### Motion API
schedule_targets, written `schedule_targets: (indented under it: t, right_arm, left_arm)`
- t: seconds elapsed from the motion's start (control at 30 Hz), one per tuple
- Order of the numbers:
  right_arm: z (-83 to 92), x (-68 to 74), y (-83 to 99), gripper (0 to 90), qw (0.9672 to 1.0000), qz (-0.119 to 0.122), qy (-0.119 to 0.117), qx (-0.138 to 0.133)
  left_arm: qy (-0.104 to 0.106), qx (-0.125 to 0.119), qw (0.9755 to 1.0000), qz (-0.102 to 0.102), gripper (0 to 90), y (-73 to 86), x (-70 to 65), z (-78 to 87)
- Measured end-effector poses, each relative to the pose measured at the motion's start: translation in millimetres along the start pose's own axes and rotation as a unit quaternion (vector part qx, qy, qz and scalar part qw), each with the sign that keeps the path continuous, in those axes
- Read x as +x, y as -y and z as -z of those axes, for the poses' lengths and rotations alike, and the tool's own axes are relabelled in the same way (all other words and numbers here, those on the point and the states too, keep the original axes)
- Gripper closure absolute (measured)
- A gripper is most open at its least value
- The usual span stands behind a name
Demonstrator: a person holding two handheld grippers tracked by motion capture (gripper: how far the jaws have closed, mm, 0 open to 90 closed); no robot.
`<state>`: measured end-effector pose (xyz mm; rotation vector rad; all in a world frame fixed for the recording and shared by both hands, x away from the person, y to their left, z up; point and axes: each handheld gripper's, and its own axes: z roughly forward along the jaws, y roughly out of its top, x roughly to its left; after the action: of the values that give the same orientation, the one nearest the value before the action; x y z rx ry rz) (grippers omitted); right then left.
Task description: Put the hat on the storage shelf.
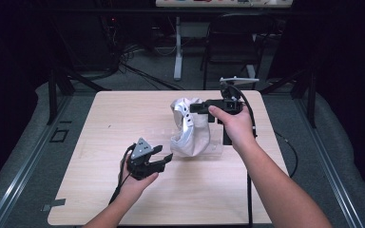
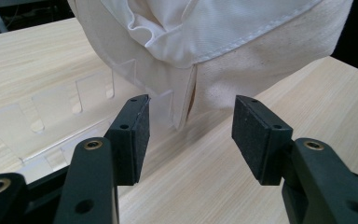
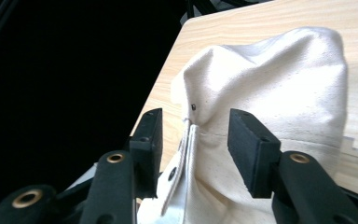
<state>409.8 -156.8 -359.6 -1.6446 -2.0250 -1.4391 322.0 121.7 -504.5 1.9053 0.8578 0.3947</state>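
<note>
A: Room on the table (image 1: 100, 190)?
B: Plenty left; the cream cloth bag (image 1: 190, 126) stands right of centre, crumpled.
A: Claws?
B: Left claw (image 1: 164, 154) open, empty; right claw (image 1: 195, 108) open astride its strap

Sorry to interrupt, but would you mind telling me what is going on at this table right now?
A person is working a white canvas bag that sits over a clear acrylic stand on the wooden table, holding a claw in each hand. The right claw is open around a seam flap near the bag's top. The left claw is open too, pointing at the bag's lower edge, not touching it. Nothing is gripped yet.
</note>
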Motion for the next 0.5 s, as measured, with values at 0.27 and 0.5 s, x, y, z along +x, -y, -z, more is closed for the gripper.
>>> schedule_targets:
  t: [0.27,0.5]
  right_arm:
    - [8.0,-0.3,6.3,50.4,0.9989,0.034,0.030,-0.008]
    - [18.5,-5.5,13.1,48.5,0.9984,0.040,0.038,-0.012]
  left_arm:
    - [-0.013,0.015,0.9998,-0.001,46.8,11.9,7.4,11.6]
    - [-0.028,0.023,0.9993,0.015,46.7,23.5,21.7,22.3]
